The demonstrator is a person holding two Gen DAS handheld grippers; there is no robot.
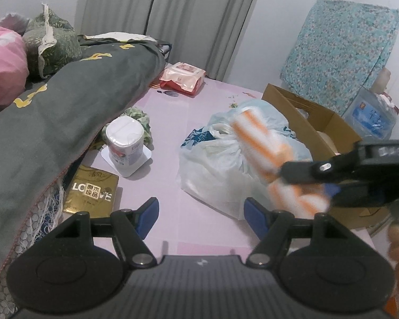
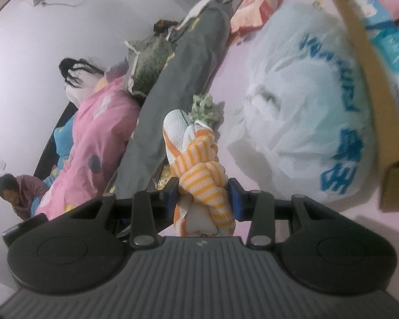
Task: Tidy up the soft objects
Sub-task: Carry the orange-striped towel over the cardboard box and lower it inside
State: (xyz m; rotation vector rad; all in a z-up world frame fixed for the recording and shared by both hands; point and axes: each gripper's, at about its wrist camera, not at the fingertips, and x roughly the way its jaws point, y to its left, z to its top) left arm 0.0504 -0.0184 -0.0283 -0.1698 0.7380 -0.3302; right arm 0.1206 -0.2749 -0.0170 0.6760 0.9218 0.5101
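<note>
In right gripper (image 2: 204, 194), ribbed striped cloth (image 2: 199, 170)

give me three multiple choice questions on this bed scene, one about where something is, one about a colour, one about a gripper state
1. Where is the white tub?
A. on the pink sheet beside the grey blanket
B. inside the cardboard box
C. on the plastic bag

2. What colours is the held cloth?
A. blue and black
B. orange and white
C. all green

3. What is the left gripper doing?
A. gripping the cloth
B. open, holding nothing
C. gripping the bag

Answers: 1 A, it stands on the sheet by the blanket. 2 B, the stripes show. 3 B, only sheet shows between its fingers; the right gripper holds the cloth.
</note>
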